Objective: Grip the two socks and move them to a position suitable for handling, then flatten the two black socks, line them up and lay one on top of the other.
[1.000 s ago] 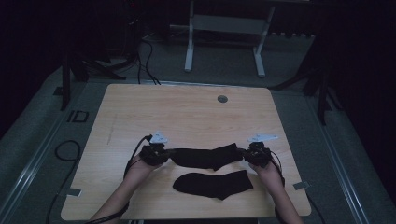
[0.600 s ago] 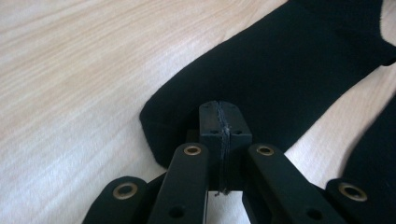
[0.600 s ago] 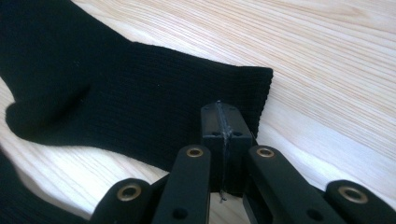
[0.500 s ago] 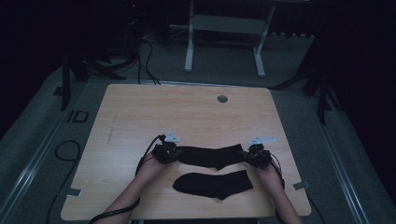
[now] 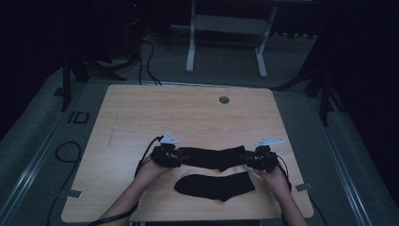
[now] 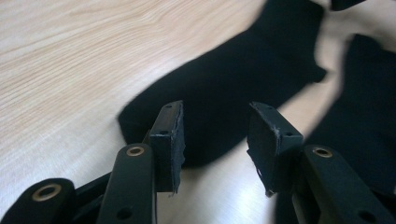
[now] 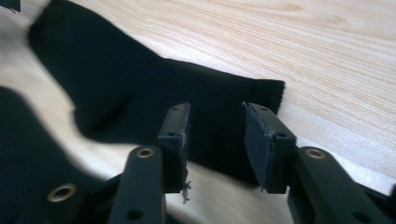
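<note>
Socks first, high view: far sock (image 5: 214, 157) lies flat across the table (image 5: 188, 117), stretched between the two grippers. Left gripper (image 5: 170, 157) sits at its left end, right gripper (image 5: 261, 160) at its right end, each in one of the person's hands. Near sock (image 5: 215, 185) lies just on the person's side of both sets of fingertips, apart from the far one. Jaw gap too small to read from up here.

Left gripper view: left gripper (image 6: 215, 135) has just been opening, fingers (image 6: 170, 140) spread, nothing pinched. Far sock's rounded end (image 6: 224, 93) lies flat on the wood just beyond and between the fingertips, pads clear of the fabric. Near sock (image 6: 364, 121) is off to the right of the right-hand finger. Bare table (image 6: 70, 70) to the left of the fingers.

Right gripper view: right gripper (image 7: 215, 135) has also just been opening, fingers (image 7: 266, 140) spread, no grip. Far sock's ribbed cuff end (image 7: 210, 107) lies flat just ahead of the tips, its edge a little past the right-hand finger. Near sock (image 7: 28, 149) is left of the left-hand finger. Bare table (image 7: 327, 70) to the right and beyond.
</note>
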A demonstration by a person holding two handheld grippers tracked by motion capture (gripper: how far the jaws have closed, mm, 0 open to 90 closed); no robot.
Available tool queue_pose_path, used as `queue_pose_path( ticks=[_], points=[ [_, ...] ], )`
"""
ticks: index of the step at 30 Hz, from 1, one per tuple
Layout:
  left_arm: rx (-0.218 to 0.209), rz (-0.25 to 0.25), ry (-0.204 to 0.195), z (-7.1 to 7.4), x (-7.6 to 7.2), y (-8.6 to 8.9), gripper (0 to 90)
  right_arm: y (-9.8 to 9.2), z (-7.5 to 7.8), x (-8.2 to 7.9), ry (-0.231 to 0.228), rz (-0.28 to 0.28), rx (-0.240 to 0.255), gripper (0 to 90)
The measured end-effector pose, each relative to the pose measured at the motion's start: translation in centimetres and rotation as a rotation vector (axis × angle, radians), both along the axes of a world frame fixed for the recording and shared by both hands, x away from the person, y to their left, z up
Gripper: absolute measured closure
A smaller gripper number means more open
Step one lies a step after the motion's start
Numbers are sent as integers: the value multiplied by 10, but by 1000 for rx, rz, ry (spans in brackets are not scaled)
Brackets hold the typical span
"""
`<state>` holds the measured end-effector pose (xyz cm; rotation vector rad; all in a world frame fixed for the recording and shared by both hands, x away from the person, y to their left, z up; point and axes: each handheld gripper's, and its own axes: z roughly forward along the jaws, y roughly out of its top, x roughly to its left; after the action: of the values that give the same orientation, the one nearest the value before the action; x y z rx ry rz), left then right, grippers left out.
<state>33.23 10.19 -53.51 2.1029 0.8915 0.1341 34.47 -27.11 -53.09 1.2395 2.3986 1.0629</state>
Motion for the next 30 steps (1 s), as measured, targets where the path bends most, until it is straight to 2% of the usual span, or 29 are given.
queue_pose_path(
  ticks=[1,4,5,7,9,11,13,14,18,19,21,22,24,25,26,27,30],
  points=[
    [-7,-4,4,2,-5,3,514,0,2,-4,-1,6,0,568],
    [1,-17,29,2,-19,10,513,-4,4,-18,0,26,-5,548],
    [-5,-21,48,0,-23,13,514,-6,3,-22,1,29,-5,547],
    [-15,-21,71,-4,-29,17,514,-11,1,-29,20,20,-2,544],
    [-10,-36,83,-8,-35,18,514,-14,-4,-35,36,26,-21,538],
    [-26,-47,109,-13,-40,20,514,-17,-9,-40,60,22,-26,538],
    [-19,-55,123,-17,-44,18,518,-20,-13,-42,82,20,-21,557],
    [-3,-65,133,-20,-46,16,531,-21,-14,-44,90,19,-17,562],
    [6,-60,135,-23,-48,14,568,-20,-17,-49,104,24,-13,576],
    [6,-60,135,-23,-48,14,602,-20,-17,-49,104,24,-13,576],
    [12,-63,136,-24,-48,12,602,-19,-18,-51,109,31,-20,581],
    [20,-66,135,-25,-48,11,656,-14,-20,-55,95,45,-48,617],
    [22,-66,137,-26,-48,10,669,-14,-20,-55,92,43,-51,639],
    [36,-75,137,-27,-48,9,708,-13,-20,-56,90,43,-59,676],
    [36,-75,137,-27,-48,9,728,-13,-20,-56,90,43,-59,676],
    [48,-87,131,-28,-48,6,794,-10,-20,-59,75,45,-78,809],
    [50,-93,133,-28,-47,4,858,-6,-20,-61,55,46,-96,848]
  ],
)
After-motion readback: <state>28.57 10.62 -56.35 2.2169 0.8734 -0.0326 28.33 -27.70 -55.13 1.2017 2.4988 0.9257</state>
